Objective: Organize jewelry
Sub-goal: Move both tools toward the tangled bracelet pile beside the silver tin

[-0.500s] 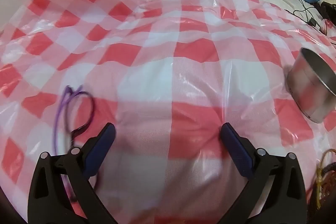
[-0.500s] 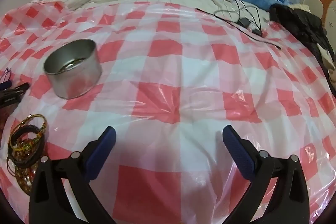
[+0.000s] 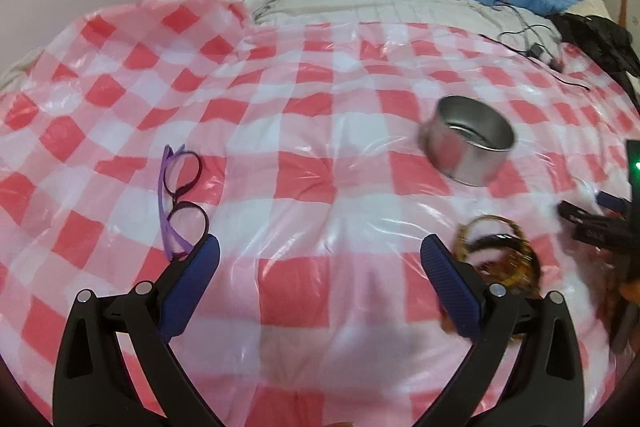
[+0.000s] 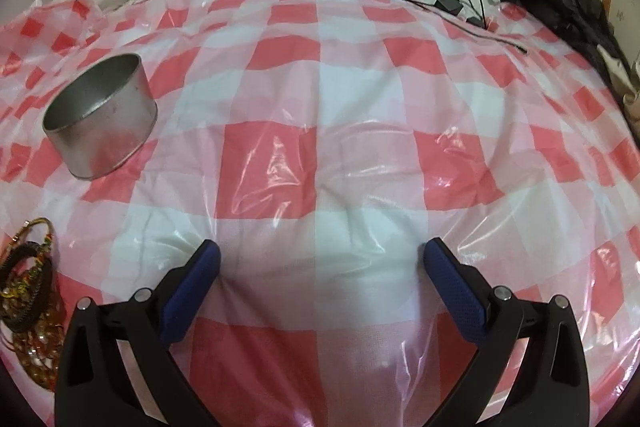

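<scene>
On the bed's checked plastic sheet [image 4: 360,155] we see bracelets [image 3: 500,255] heaped near a metal tin [image 3: 468,139]; left gripper [image 3: 320,251] and right gripper [image 4: 320,255] both spread wide, holding nothing.

Wide open stretch of checked plastic sheet [image 4: 320,163] straight ahead of the right gripper [image 4: 320,267], fingers spread, nothing between them. Off to its left stands the metal tin [image 4: 100,123], upright, and nearer in at the left edge a heap of bracelets [image 4: 28,279]. Over on the left gripper [image 3: 320,263], the lane between the fingers is bare too. Purple glasses [image 3: 178,195] lie just beside its left finger, the bracelets [image 3: 500,251] just beside its right one. The tin [image 3: 468,139] sits farther back on the right. Cables [image 4: 448,3] and a dark garment [image 4: 560,11] crowd the far right corner of the bed.
</scene>
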{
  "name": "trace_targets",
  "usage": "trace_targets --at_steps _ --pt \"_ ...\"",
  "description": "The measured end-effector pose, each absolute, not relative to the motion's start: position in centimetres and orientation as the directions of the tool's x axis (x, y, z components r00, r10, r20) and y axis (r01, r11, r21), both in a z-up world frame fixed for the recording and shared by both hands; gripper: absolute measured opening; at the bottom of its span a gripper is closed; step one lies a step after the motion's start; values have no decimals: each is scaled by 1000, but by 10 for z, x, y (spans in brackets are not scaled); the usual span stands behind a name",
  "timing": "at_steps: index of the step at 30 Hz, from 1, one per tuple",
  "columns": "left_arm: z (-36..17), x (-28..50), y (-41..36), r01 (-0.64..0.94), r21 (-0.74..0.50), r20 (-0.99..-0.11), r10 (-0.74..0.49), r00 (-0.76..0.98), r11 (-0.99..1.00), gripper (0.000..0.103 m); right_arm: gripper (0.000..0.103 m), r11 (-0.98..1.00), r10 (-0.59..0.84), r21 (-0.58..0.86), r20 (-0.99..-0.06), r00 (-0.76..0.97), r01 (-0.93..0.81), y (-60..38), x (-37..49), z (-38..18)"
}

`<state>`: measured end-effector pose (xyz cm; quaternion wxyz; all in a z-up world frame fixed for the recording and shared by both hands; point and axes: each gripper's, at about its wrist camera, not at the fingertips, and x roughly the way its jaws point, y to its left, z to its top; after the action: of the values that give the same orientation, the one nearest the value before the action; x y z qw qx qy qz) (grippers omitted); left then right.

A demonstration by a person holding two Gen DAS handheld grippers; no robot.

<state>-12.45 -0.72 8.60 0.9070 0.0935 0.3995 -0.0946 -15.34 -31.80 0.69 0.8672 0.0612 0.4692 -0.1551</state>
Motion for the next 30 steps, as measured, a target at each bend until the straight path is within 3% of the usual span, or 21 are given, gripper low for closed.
trace_targets --at_steps 5,11,14,30 --pt "95 -132 -8 218 24 -725 -134 676 976 97 98 957 -193 -25 -798 570 290 -298 -175 32" --pt "75 -112 -11 134 -5 -755 -92 650 991 97 98 975 -199 -74 -719 666 211 -269 -177 58" --pt "67 -101 -11 122 55 -746 -41 665 991 97 98 978 -184 -61 -712 678 200 -269 -165 60" --pt "51 -82 -13 168 49 -774 -69 630 985 97 98 977 -165 -31 -740 652 211 -278 -159 51"
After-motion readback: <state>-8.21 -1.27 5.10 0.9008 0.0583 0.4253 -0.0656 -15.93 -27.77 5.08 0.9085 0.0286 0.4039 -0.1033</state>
